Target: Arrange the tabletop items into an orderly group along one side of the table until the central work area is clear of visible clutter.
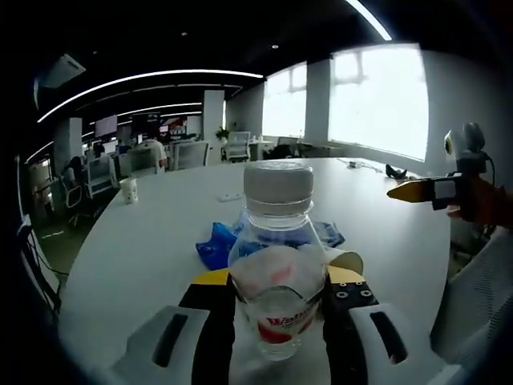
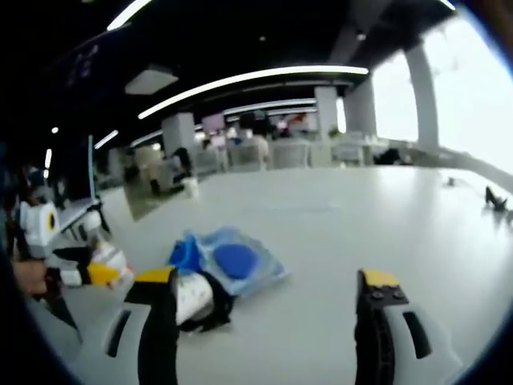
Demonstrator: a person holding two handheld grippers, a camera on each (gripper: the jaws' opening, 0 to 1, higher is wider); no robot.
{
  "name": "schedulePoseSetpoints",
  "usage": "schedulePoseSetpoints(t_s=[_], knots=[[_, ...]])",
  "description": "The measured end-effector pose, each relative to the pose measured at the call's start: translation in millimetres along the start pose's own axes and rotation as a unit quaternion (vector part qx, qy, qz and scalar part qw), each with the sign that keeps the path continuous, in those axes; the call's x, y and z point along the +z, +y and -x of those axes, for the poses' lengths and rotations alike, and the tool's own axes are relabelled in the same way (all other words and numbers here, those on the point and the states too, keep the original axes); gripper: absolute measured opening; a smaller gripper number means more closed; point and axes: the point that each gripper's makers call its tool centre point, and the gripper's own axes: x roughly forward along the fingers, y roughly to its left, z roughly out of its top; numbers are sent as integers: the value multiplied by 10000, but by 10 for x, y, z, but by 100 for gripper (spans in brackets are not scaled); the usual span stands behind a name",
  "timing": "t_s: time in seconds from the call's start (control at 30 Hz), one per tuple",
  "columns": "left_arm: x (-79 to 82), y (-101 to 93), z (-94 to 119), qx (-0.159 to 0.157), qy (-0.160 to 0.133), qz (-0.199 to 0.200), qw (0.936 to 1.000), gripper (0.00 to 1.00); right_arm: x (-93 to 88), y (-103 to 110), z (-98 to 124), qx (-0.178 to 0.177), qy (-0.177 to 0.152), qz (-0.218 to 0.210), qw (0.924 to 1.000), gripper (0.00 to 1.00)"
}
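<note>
One wide white worktop (image 1: 144, 241) carried everything. We judged the blue packet (image 2: 228, 261), left of centre, wanted clearing next. Left tongs (image 1: 276, 301) pinched the clear bottle (image 1: 276, 265) at lower centre; right tongs (image 2: 268, 301) stood spread, empty. We advised keeping it upright.

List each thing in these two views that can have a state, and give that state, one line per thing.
Water bottle: upright, capped, clamped between the left gripper's jaws.
Left gripper: shut on the water bottle.
Right gripper: open, holding nothing.
Blue packet: lying flat on the table.
Paper cup: upright, far across the table.
</note>
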Motion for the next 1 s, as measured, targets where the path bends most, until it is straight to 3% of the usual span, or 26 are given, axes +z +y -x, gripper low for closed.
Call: schedulePoseSetpoints(t_s=[0.2, 0.6, 1.0], knots=[[58, 159, 17, 126, -11, -99, 9999, 40, -30, 93, -20, 260, 105, 29, 9996, 99], [174, 492, -21, 378, -48, -199, 9991, 40, -31, 166, -2, 472, 209, 83, 9986, 100], [277, 695, -177, 347, -77, -166, 9992, 40, -186, 142, 12, 636, 405, 113, 9971, 100]])
